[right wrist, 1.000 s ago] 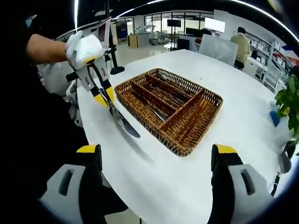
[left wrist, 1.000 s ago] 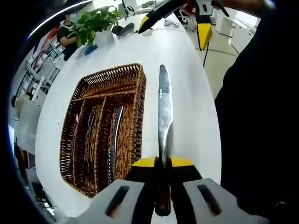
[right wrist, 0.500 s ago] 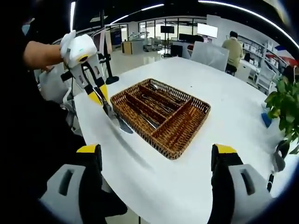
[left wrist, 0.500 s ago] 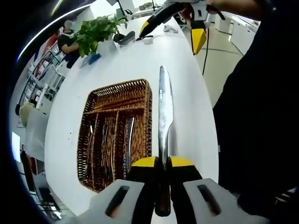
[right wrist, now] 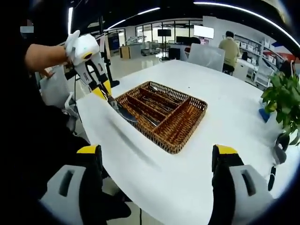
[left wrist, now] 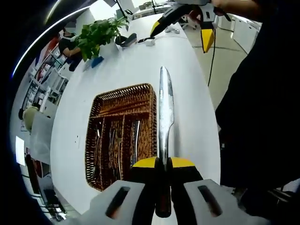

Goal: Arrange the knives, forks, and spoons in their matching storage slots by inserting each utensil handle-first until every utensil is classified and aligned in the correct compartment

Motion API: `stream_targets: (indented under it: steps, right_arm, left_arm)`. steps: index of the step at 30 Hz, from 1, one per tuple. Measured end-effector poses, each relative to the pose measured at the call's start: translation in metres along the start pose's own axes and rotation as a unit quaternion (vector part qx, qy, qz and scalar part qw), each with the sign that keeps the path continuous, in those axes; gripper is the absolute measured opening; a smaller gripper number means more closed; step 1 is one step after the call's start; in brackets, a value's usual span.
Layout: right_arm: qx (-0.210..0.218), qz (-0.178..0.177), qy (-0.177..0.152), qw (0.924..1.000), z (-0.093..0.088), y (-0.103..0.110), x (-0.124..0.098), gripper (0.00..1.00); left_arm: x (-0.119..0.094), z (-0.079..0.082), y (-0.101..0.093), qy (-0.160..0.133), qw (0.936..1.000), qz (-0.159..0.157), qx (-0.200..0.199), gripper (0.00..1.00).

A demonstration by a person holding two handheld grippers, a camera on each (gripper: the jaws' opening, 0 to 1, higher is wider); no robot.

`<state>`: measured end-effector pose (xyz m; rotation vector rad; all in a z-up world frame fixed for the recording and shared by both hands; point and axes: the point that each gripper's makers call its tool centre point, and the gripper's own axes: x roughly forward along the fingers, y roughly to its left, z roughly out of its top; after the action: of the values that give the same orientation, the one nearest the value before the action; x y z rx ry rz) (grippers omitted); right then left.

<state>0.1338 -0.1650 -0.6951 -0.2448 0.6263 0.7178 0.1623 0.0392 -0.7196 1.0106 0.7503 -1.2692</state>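
Note:
My left gripper (left wrist: 163,164) is shut on the handle of a steel table knife (left wrist: 165,108), blade pointing forward above the white table. In the right gripper view that same left gripper (right wrist: 104,91) hangs at the near-left corner of the wicker cutlery tray (right wrist: 161,115), the knife (right wrist: 123,112) slanting down over the tray's edge. The wicker tray (left wrist: 123,136) lies left of the blade in the left gripper view, with several utensils in its long slots. My right gripper (right wrist: 159,159) is open and holds nothing; its yellow-tipped jaws (left wrist: 187,21) show far off.
The round white table (right wrist: 225,126) has a potted plant (right wrist: 281,101) and small dark items at its far side. The table edge runs close below the tray (right wrist: 117,173). A person (right wrist: 229,47) sits beyond the table.
The left gripper has carried the knife higher and toward the tray, its blade tip now over the tray's near corner. Both cameras have pulled back, so the tray looks smaller.

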Motion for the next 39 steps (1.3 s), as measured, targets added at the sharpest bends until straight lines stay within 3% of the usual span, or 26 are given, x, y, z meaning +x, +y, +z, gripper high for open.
stream_targets:
  steps: [11, 27, 39]
  right_arm:
    - [0.016, -0.006, -0.004, 0.9998, -0.004, -0.004, -0.006, 1.0]
    - [0.034, -0.021, -0.027, 0.9988, 0.0, -0.012, -0.005, 1.0]
    - [0.033, -0.024, -0.03, 0.9987, 0.007, -0.021, -0.002, 1.0]
  left_arm:
    - [0.0, 0.008, 0.008, -0.004, 1.0, 0.003, 0.008, 0.06]
    - [-0.013, -0.004, 0.039, 0.005, 0.9997, 0.024, 0.009, 0.06]
    - [-0.016, -0.004, 0.081, 0.001, 0.9985, 0.055, 0.004, 0.06]
